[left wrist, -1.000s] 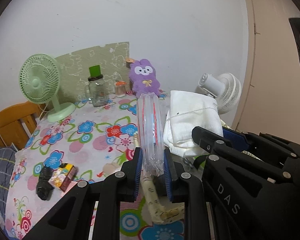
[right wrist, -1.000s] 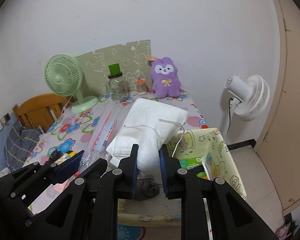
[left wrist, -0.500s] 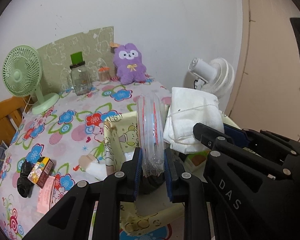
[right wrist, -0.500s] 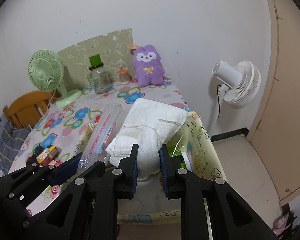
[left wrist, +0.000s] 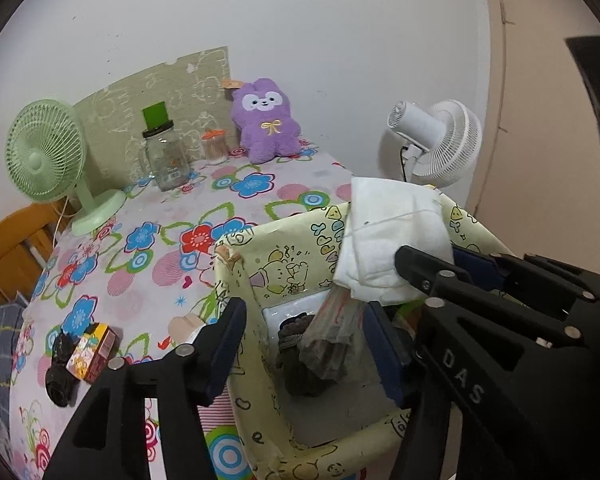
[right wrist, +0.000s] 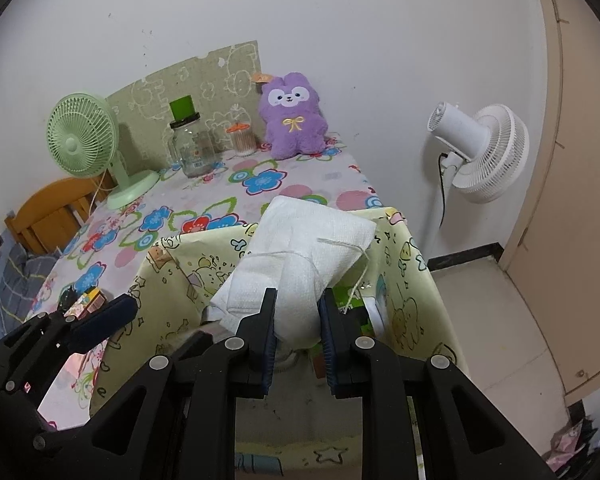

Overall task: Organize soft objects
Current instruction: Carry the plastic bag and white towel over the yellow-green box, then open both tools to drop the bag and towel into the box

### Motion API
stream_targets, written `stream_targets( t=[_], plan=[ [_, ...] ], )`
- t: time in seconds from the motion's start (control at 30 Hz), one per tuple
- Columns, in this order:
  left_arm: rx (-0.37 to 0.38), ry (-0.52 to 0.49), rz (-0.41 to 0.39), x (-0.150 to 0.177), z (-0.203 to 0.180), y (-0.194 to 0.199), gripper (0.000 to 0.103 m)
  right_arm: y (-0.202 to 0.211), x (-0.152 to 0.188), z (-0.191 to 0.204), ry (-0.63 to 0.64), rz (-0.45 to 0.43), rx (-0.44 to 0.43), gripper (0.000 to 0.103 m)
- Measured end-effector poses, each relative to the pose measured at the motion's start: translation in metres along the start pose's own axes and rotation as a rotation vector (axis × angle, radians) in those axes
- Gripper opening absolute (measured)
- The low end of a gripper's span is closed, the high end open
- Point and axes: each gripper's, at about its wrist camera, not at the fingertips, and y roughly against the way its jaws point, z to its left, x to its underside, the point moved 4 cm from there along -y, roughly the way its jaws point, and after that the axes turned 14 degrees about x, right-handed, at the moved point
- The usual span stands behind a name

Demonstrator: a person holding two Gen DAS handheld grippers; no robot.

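Our left gripper (left wrist: 306, 336) has its jaws spread wide over the open top of the yellow cartoon-print storage box (left wrist: 284, 248), and nothing is held between them. The clear plastic bag (left wrist: 334, 328) lies inside the box between the two fingers, touching neither that we can see, slumped on a dark knitted item (left wrist: 300, 364) at the bottom.

Our right gripper (right wrist: 298, 332) is clamped on the folded white cloth (right wrist: 300, 248), which sticks up and forward from the fingers above the box, a loose thread trailing off its far corner. Below the cloth, on the right, we see a green package (right wrist: 350, 300) in the box.

Left of our left gripper, on the flowered tablecloth (left wrist: 148, 240), a small colourful carton (left wrist: 94, 352) lies touching a black crumpled thing (left wrist: 58, 372). Far ahead, against the wall, sit the purple plush bunny (left wrist: 266, 120), a cotton-swab jar (left wrist: 216, 146), a glass jar with a green lid (left wrist: 164, 156) and a green desk fan (left wrist: 46, 160). A white fan (right wrist: 484, 152) stands ahead to the right, off the table.
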Motion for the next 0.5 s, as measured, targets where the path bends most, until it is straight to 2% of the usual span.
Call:
stream_targets(
  t=[0.1, 0.3, 0.4, 0.47, 0.5],
  plan=[
    [0.014, -0.001, 0.005, -0.0015, 0.0008, -0.0017, 0.067, -0.0035, -0.0021, 0.0014, 0.004, 0.004, -0.010, 0.023],
    [0.037, 0.006, 0.014, -0.0028, -0.0002, -0.0047, 0.073, -0.0077, -0.0053, 0.0011, 0.007, 0.020, -0.010, 0.036],
    [0.048, 0.013, 0.013, -0.0032, -0.0008, -0.0037, 0.076, -0.0061, -0.0048, -0.0020, -0.003, 0.017, 0.000, 0.052],
    [0.055, 0.016, 0.009, -0.0033, -0.0016, -0.0019, 0.079, -0.0032, -0.0052, -0.0042, -0.007, 0.004, 0.013, 0.067],
    [0.056, 0.016, 0.007, -0.0033, -0.0021, -0.0011, 0.081, -0.0015, -0.0057, -0.0048, -0.008, -0.002, 0.019, 0.070]
  ],
)
